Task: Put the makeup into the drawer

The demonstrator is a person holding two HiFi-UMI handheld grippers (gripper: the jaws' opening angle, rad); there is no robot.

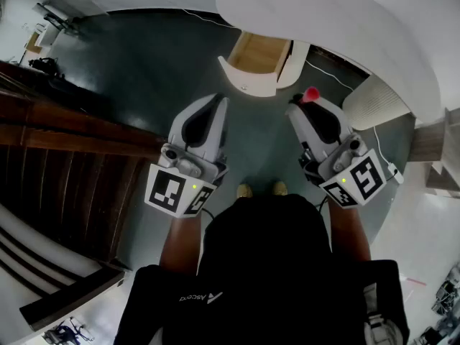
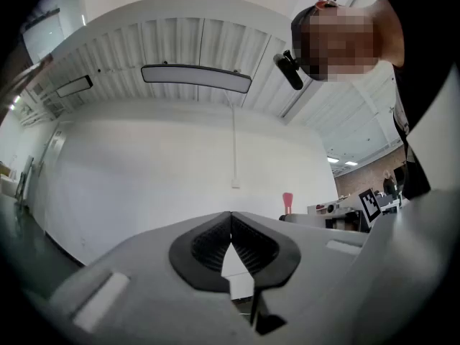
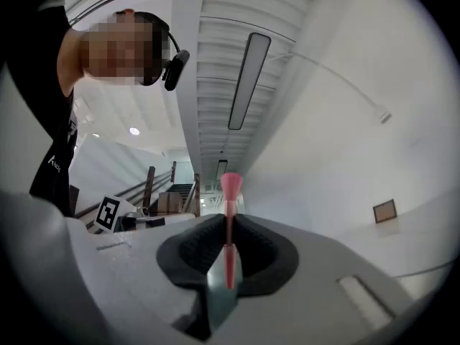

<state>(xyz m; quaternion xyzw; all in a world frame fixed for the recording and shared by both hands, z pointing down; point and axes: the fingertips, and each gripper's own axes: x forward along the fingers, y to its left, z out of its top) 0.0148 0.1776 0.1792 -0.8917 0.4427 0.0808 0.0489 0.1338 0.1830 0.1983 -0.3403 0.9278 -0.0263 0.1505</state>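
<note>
The open drawer (image 1: pixel 248 82), white-fronted with a bare wooden inside, juts out from under a white rounded top in the head view, ahead of both grippers. My right gripper (image 1: pixel 302 103) is shut on a slim pink makeup stick (image 1: pixel 311 93), whose flared tip pokes out past the jaws. In the right gripper view the stick (image 3: pixel 231 192) stands upright between the closed pads of that gripper (image 3: pixel 228 225). My left gripper (image 1: pixel 219 101) is to the left of it, shut and empty, and its pads (image 2: pixel 248 246) meet at the tip with nothing held.
A white curved tabletop (image 1: pixel 345 20) overhangs the drawer. Dark wooden stairs and railing (image 1: pixel 65 142) run along the left. A white ribbed object (image 1: pixel 375 99) stands at the right, with a thin cable on the dark floor nearby. The person's shoes (image 1: pixel 260 190) are below the grippers.
</note>
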